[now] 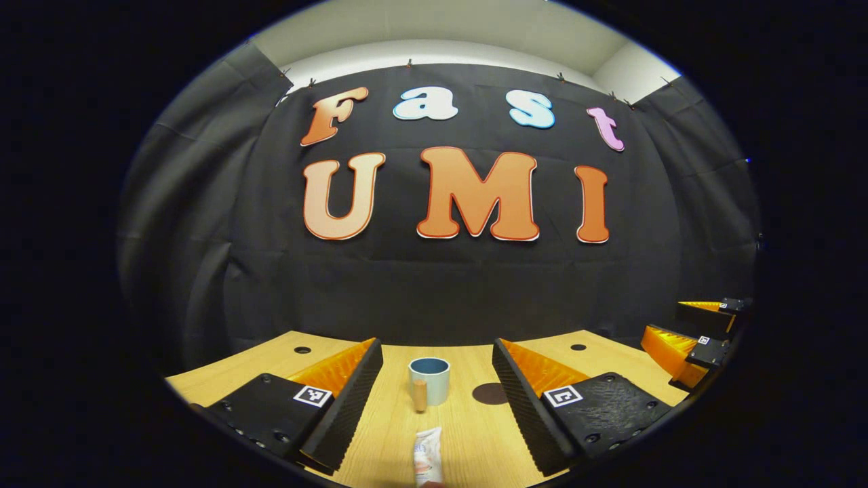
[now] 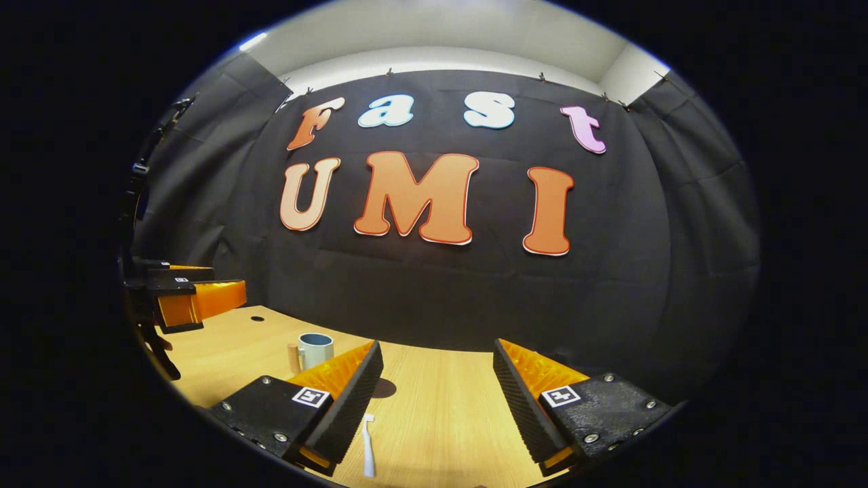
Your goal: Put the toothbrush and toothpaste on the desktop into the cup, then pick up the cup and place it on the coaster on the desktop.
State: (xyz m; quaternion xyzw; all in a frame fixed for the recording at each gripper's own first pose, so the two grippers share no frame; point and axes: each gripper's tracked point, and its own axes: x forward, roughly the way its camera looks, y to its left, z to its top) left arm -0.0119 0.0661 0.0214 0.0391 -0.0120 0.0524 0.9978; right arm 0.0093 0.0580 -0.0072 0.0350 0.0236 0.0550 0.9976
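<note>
Toothpaste (image 1: 428, 457) lies before cup (image 1: 430, 379); both grippers' jaws apart, holding nothing.

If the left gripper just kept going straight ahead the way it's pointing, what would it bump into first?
Probably the toothpaste tube, which lies on the desk between the open fingers of the left gripper. Beyond it stands the cup. If the gripper travels above the desk it might pass over the tube; height is hard to judge.

Even overhead light, sharp centre, strong fisheye bending at edges.
</note>
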